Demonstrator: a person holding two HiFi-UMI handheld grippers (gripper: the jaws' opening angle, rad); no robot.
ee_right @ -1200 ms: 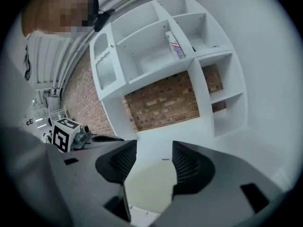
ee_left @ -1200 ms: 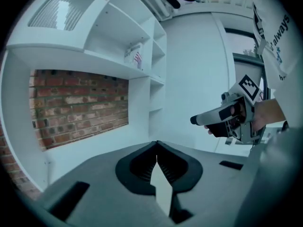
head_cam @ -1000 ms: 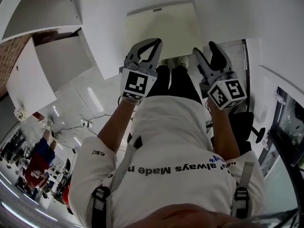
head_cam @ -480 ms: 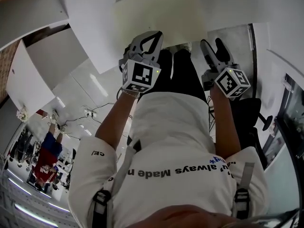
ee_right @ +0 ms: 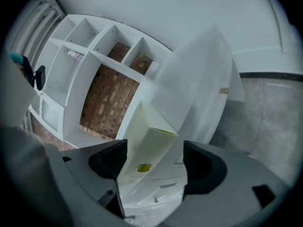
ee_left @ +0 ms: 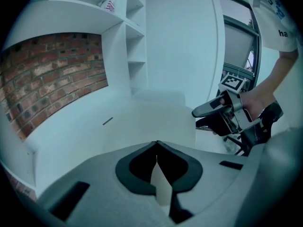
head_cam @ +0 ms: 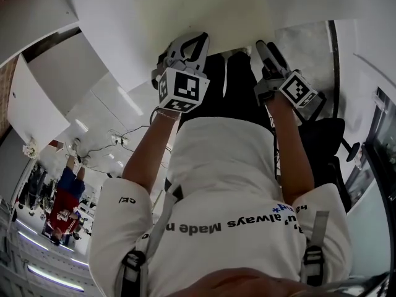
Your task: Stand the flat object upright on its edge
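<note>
In the head view both grippers are held up at the near edge of a white table (head_cam: 204,11). My left gripper (head_cam: 197,42) is shut with nothing between its jaws, and its tips meet in its own view (ee_left: 156,145). My right gripper (head_cam: 267,49) has its jaws opening wide. Nothing sits between them (ee_right: 155,161); only pale furniture shows beyond. The left gripper view also catches the right gripper (ee_left: 201,118) beside the table (ee_left: 142,122). A thin dark sliver (ee_left: 108,121) lies flat on the tabletop, too small to identify.
A brick wall (ee_left: 52,79) and white shelving (ee_left: 135,41) stand behind the table. A black office chair (head_cam: 328,144) is at the right, over grey floor (ee_right: 270,112). Distant people (head_cam: 62,197) show at the left of the head view.
Both grippers have moved forward toward the table's edge, which now fills more of the top of the head view. The left jaws have stayed shut.
</note>
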